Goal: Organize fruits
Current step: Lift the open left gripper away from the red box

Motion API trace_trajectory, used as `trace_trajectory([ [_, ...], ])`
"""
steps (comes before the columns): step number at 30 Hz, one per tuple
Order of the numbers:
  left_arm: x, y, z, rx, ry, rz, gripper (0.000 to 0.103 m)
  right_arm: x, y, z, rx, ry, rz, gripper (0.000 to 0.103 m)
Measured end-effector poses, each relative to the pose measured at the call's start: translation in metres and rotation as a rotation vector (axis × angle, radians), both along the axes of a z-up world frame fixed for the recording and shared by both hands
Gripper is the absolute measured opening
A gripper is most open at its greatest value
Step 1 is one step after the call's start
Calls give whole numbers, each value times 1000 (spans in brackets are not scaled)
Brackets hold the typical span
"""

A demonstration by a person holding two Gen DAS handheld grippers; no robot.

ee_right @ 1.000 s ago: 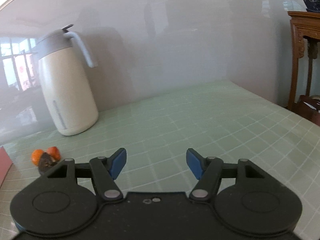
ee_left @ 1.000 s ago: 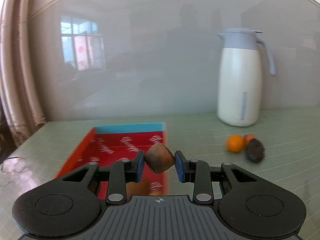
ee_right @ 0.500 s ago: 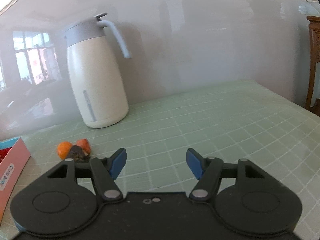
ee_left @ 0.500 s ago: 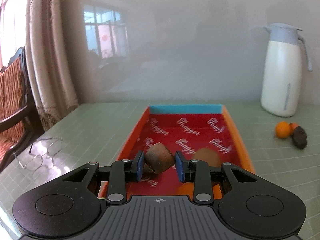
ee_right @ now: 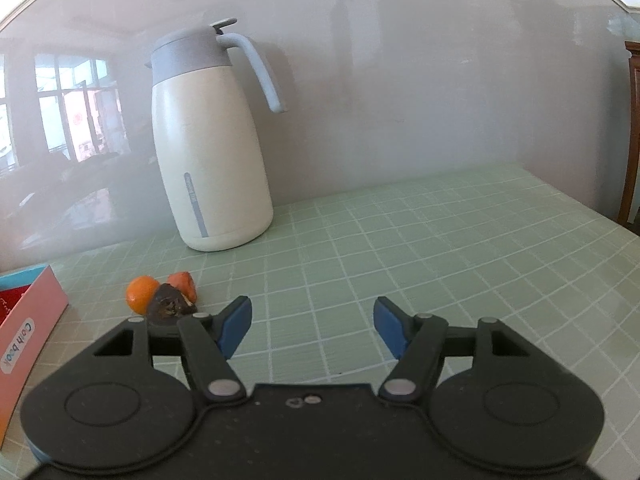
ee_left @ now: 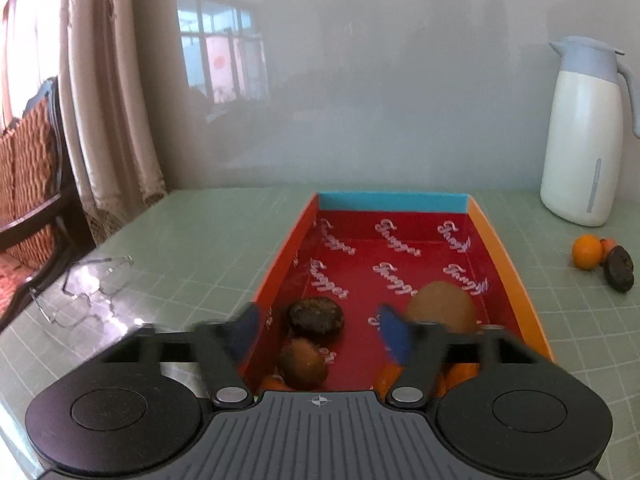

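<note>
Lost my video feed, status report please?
Left gripper just opened over red box, brown fruit dropped inside. Right gripper open, empty. Three fruits still on table by jug. Nothing in the way.

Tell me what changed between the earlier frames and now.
The left claw swung over the red box, and its jaws have just been opening, dropping the brown fruit into the box. The right claw stayed open and empty; the orange and dark fruit by the jug lie untouched.

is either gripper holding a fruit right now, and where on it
Neither. The left gripper has just been opening, nothing between its jaws; the right gripper is open and empty.
</note>
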State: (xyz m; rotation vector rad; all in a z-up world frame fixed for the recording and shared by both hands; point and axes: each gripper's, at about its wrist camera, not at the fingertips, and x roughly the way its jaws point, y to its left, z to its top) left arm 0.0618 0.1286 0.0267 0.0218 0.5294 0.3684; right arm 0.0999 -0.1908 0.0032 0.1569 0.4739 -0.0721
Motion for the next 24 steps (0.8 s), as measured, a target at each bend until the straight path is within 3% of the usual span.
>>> trace_trajectory([
  [5,-1,-6,3,22,-13,1,80,-1,-8,0,2,-2,-12,68],
  [7,-2,-9,4,44,-26,13,91,-2,-11,1,0,-6,-18,68],
  [9,-3,-12,6,58,-35,13,96,-2,-15,1,-1,-7,-26,68],
  [24,-4,-15,8,91,-100,41,103,-6,-38,0,-34,-12,-82,71],
])
